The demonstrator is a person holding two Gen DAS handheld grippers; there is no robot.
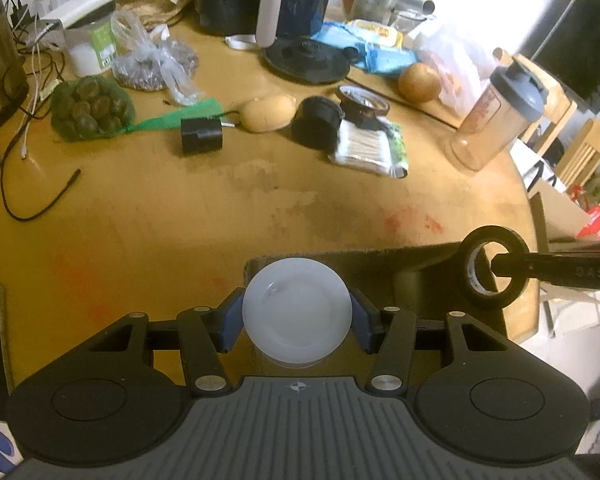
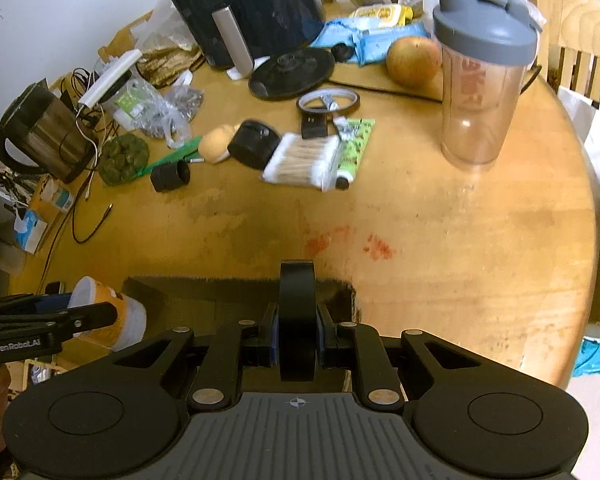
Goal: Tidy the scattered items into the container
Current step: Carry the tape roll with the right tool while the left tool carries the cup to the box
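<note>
My left gripper [image 1: 297, 303] is shut on a small tub with a round white lid [image 1: 296, 322]; the right wrist view shows its orange and white side [image 2: 114, 318]. My right gripper [image 2: 297, 330] is shut on a black tape roll [image 2: 297, 284], held edge-on. In the left wrist view that roll [image 1: 516, 276] hangs at the right. Both grippers hover over a dark felt container [image 1: 380, 270] [image 2: 204, 292] at the table's near edge. Its inside is mostly hidden. Scattered on the table are a cotton swab pack [image 2: 300, 162], a black cap [image 2: 254, 144] and a black cylinder [image 2: 170, 176].
A shaker bottle [image 2: 480, 80] stands at the right. A black appliance [image 2: 244, 4], a kettle [image 2: 44, 132], cables [image 1: 24, 128], a green net bag of fruit [image 1: 90, 108], a clear tape ring [image 2: 328, 100] and an apple [image 2: 414, 60] crowd the far side. Bare wood [image 2: 420, 220] lies between them and the container.
</note>
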